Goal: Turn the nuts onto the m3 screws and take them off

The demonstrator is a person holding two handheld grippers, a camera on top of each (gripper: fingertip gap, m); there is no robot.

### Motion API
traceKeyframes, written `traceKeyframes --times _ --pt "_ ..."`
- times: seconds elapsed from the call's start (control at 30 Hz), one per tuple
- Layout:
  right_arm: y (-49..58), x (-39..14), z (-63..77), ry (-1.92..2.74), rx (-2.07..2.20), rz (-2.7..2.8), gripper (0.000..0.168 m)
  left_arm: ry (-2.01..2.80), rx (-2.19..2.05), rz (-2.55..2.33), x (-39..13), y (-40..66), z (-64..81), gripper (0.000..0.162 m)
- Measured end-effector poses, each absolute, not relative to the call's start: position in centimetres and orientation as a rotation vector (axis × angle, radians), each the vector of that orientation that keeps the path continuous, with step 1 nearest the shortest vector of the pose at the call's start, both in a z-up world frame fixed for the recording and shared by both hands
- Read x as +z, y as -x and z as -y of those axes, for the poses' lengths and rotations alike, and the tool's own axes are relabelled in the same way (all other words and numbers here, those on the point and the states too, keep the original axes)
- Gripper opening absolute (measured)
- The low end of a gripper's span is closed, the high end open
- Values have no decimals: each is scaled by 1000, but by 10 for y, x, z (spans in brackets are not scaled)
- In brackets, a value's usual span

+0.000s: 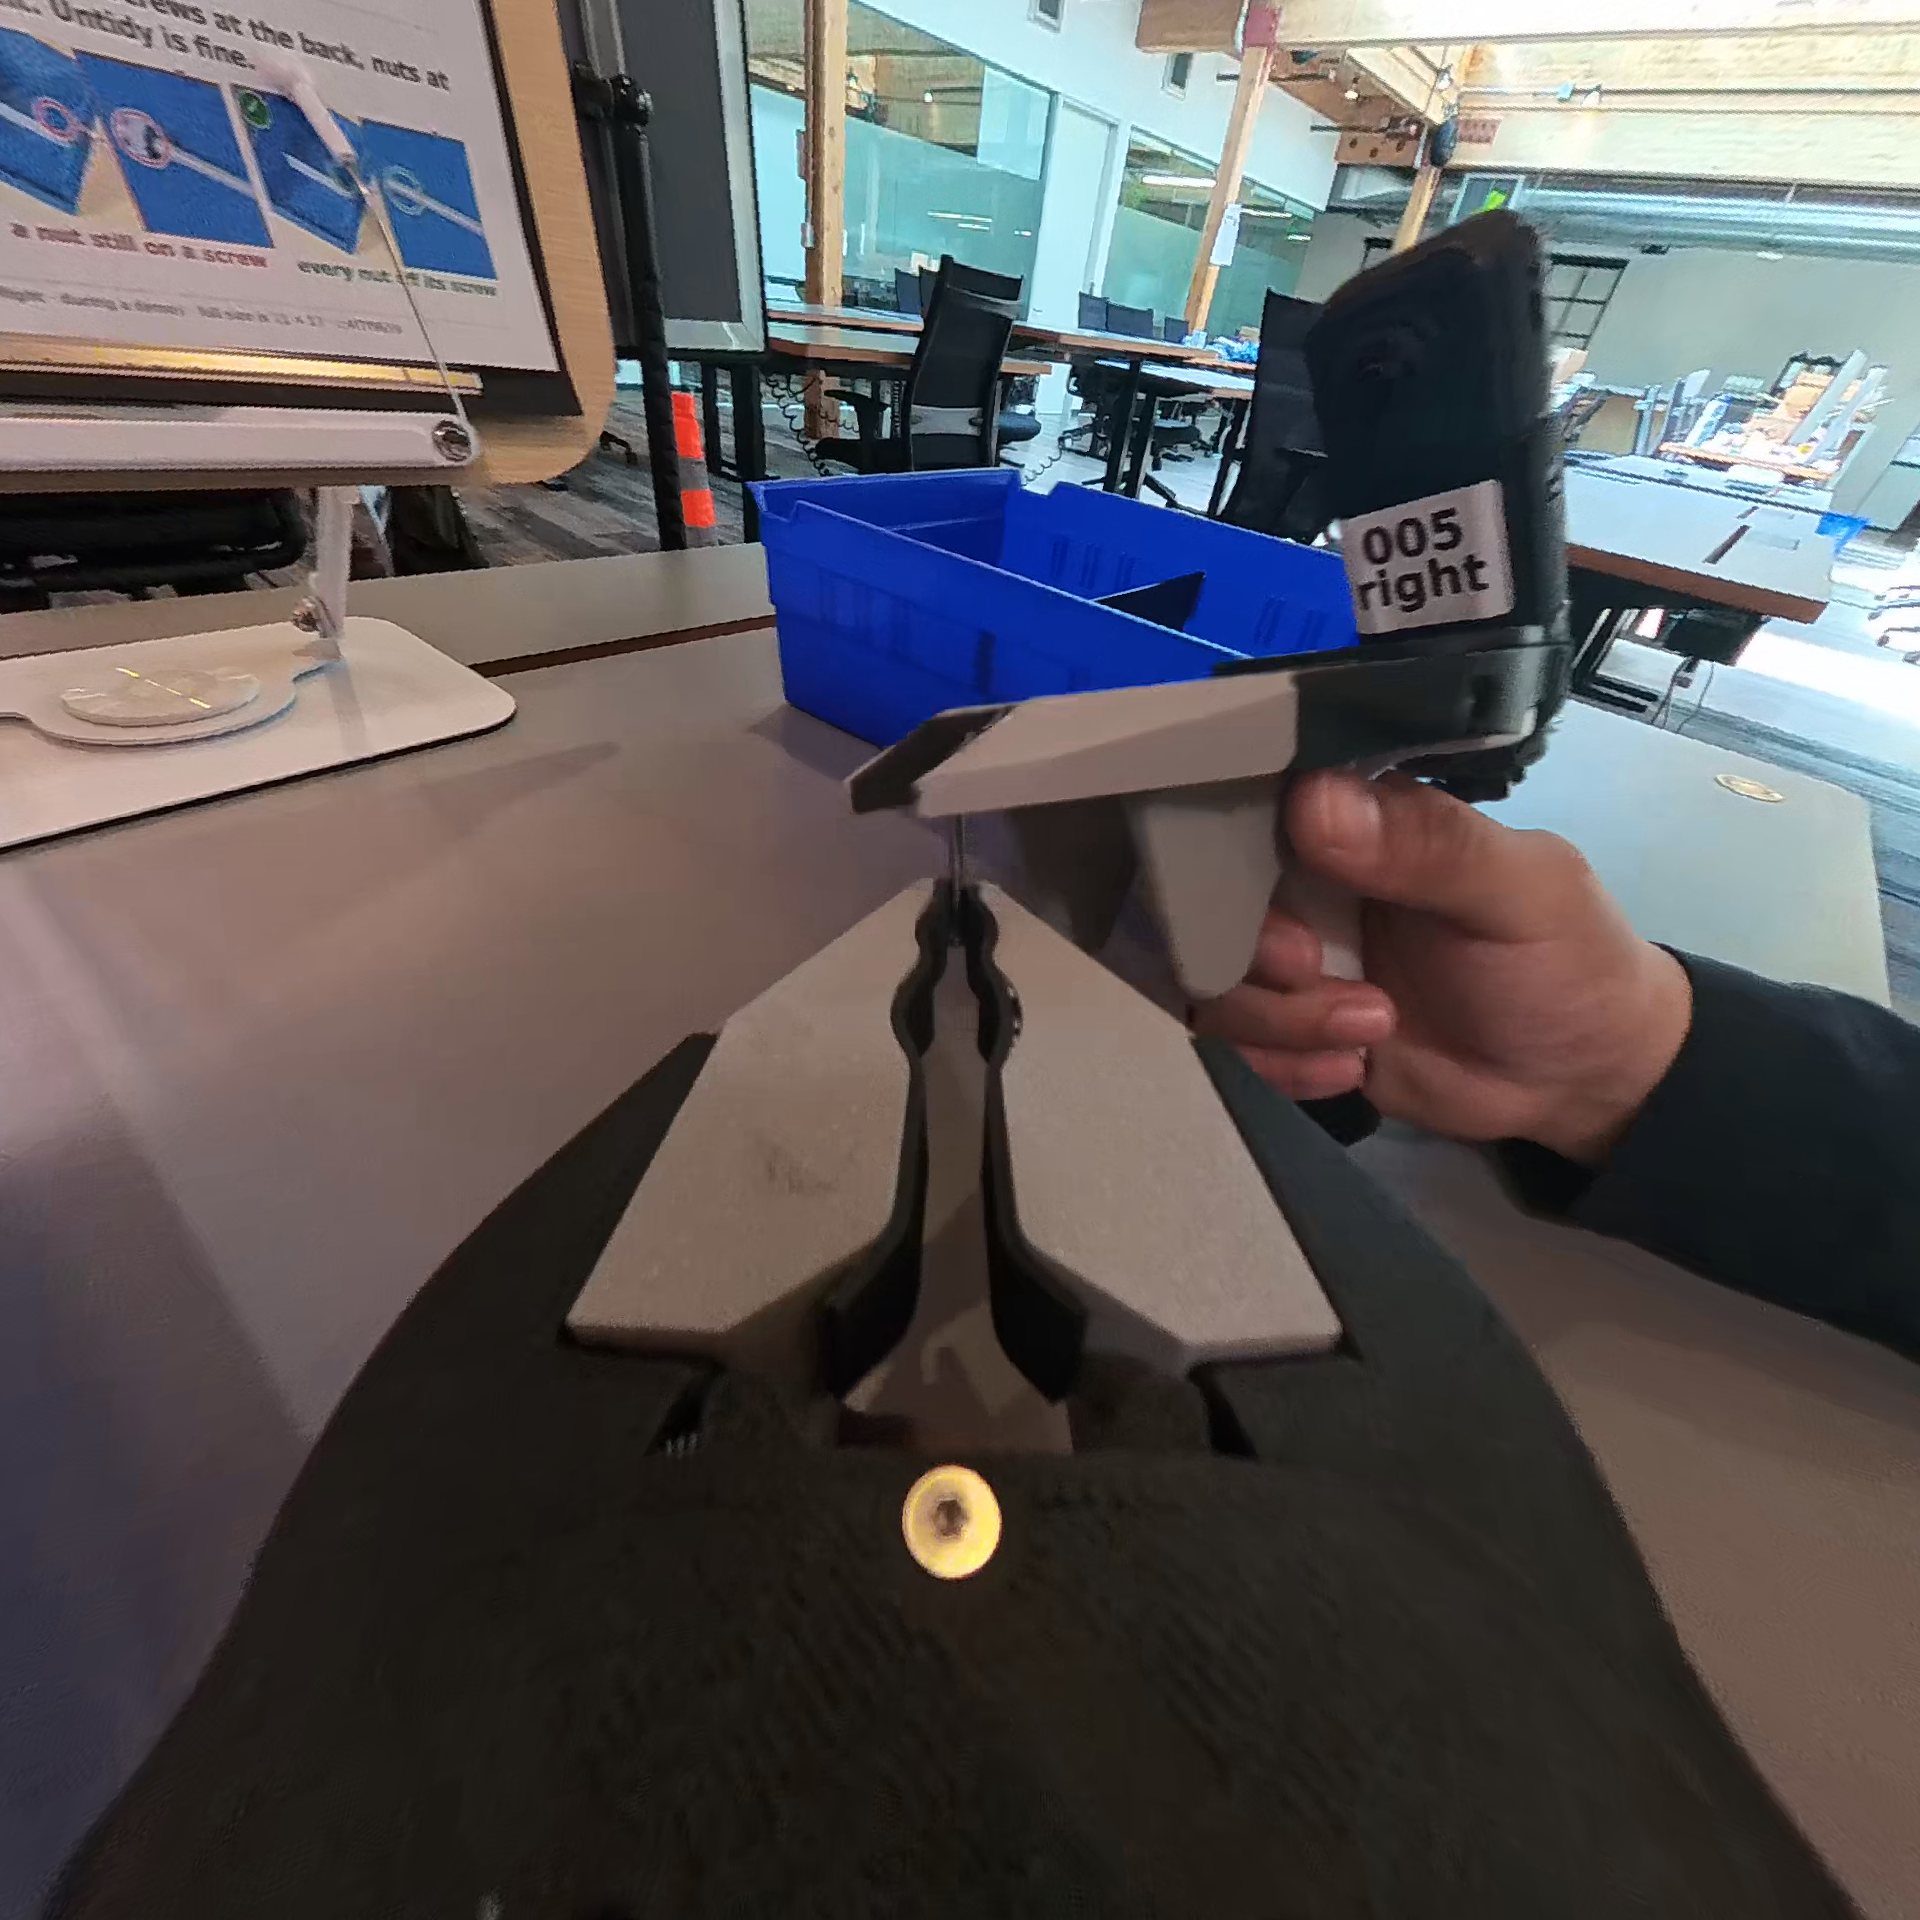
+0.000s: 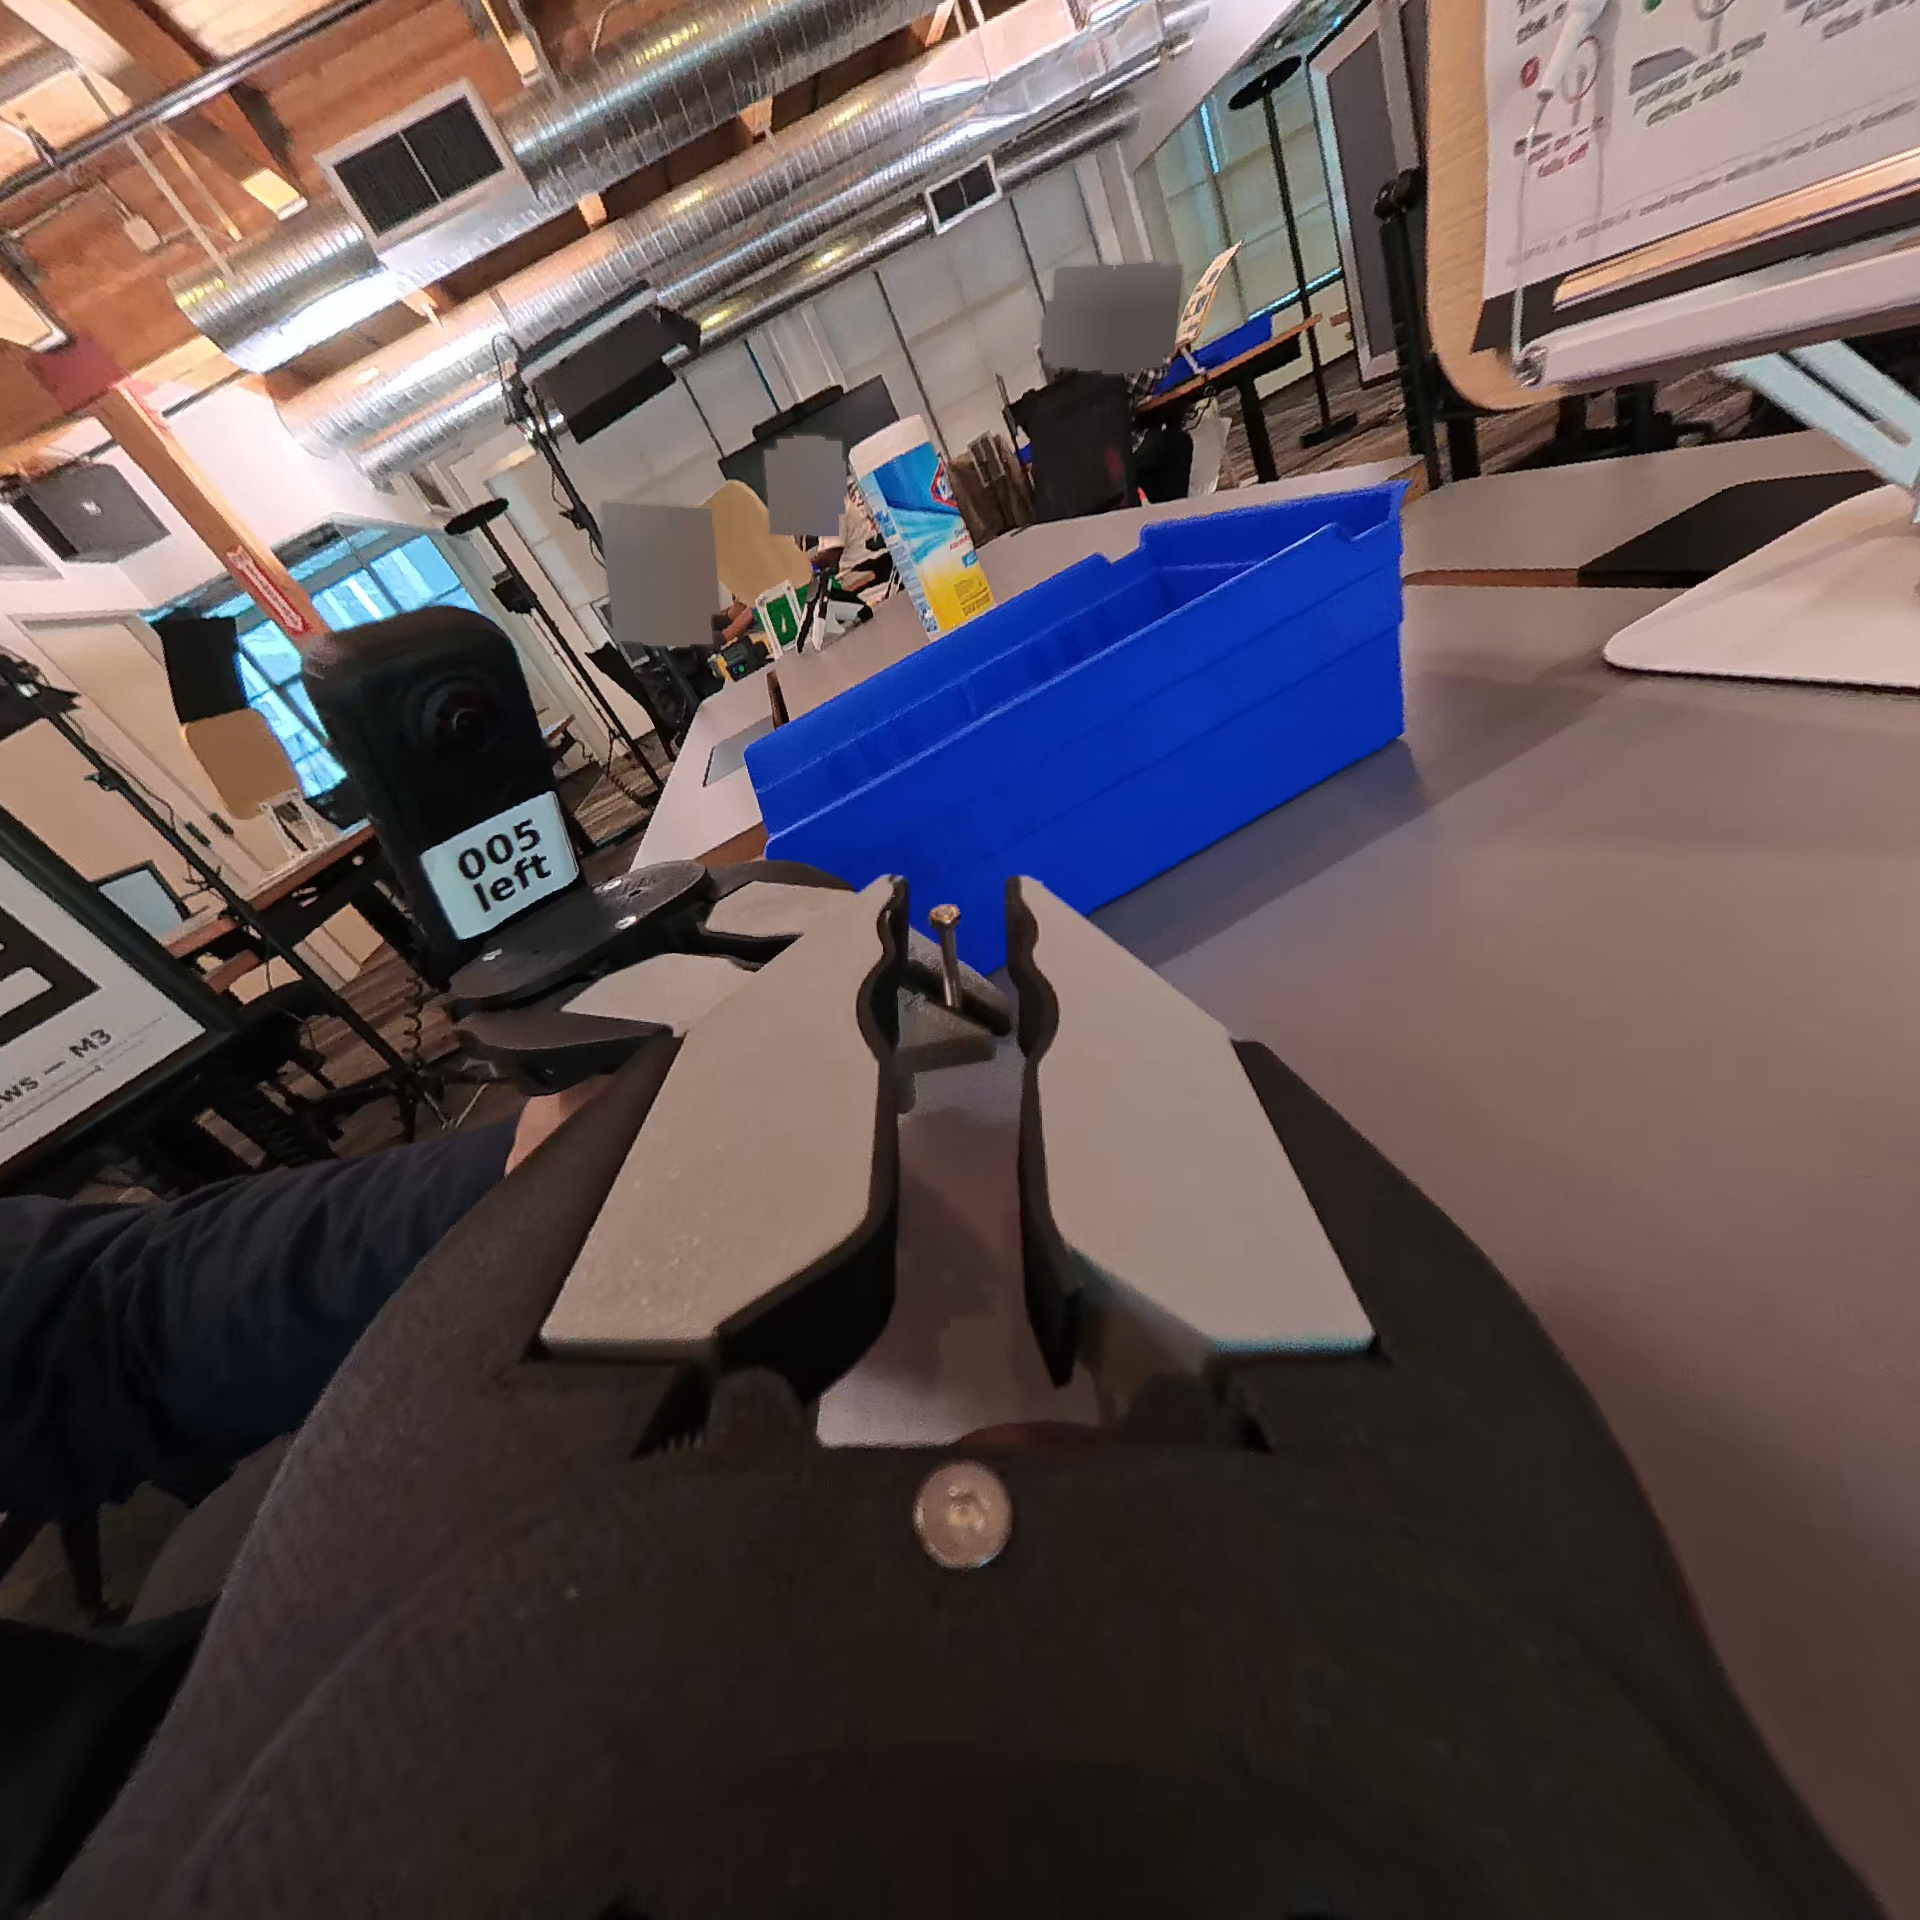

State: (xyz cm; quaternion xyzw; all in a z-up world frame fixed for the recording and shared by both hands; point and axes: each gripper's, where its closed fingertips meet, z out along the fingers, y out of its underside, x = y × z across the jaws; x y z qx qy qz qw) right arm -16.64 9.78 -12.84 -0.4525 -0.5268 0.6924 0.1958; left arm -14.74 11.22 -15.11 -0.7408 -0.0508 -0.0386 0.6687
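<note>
Left tongs [image 1: 954,914]: closed at the tips on the lower end of a thin screw [image 1: 962,847]; in the right wrist view the same tongs [image 2: 961,1023] are seen from the side, coming in from the left.
Screw: held almost upright, leaning slightly; its shank rises clear of the left tongs and its head [image 2: 944,916] is uppermost in the right wrist view.
Right tongs [image 2: 956,914]: parted, nothing held; the screw head stands in the gap between the two tips, apparently touched by neither. In the left wrist view the right tongs [image 1: 904,784] lie level, directly over the screw's top.
Nut: none can be made out on the screw or in either pair of tongs; too small to tell for certain.
Blue bin [image 1: 997,603]: divided into compartments, set on the table [image 1: 468,935] just behind the working point; contents hidden by its walls.
Instruction sheet on stand [image 1: 260,187]: at the far left of the table.
Step in hand (judged): the screw is presented by the left tongs while the right tongs are lined up on its upper end.
Next move (judged): a nut must be gripped by the right tongs and turned along the thread while the screw is kept steady; a slip of the thin shank is the risk.
</note>
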Motion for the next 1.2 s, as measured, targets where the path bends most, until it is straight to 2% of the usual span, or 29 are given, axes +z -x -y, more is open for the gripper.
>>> traceKeyframes --times 0.67,1.2 --pt "168 -133 -92 1243 1849 1515 14 1678 -56 173 -153 159 -110 0" --pt "171 -137 -84 1248 1870 1537 0 1698 -70 77 -154 141 -114 0"
